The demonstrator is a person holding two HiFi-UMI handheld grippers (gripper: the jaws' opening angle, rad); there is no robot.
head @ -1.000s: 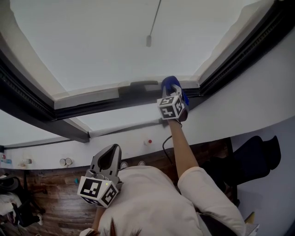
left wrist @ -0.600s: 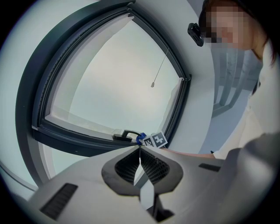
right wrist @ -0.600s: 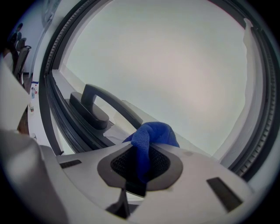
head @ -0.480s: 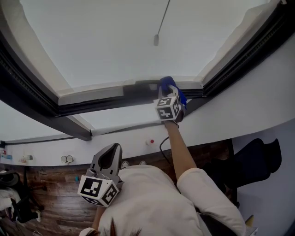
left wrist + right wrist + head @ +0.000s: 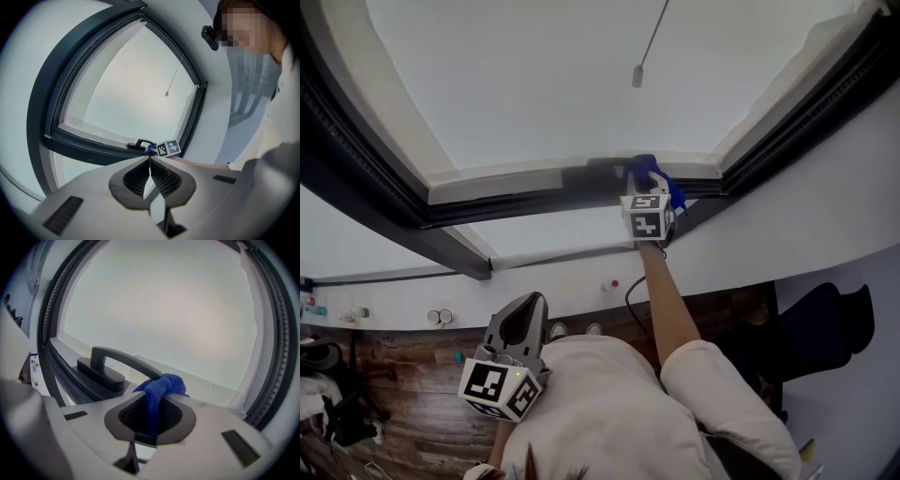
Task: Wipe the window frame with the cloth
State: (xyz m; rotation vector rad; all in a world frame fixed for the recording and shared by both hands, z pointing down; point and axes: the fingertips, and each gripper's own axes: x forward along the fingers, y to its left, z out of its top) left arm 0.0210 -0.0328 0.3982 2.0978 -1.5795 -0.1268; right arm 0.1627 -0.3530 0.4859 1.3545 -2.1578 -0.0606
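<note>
While the right tool (image 5: 152,417) was clamped on the blue cloth (image 5: 161,386), a wad of the cloth stuck out past the jaws. It lay at the lower rail of the window frame (image 5: 506,199), just beside the dark handle (image 5: 115,363).

Head view: arm stretched out to the window, cloth near the frame's right-hand corner.

Left tool (image 5: 149,174): held low by the person's chest, well apart from the window. Jaws together, nothing between them.

Step in hand, as judged: wiping along the bottom rail, at the stretch next to the handle. Could not tell whether the cloth pressed firmly on the rail or only brushed it.

Next move would call for a tight grip on the cloth and a steady slide of the wad along the rail. It should work round the handle's base rather than snag on it.
</note>
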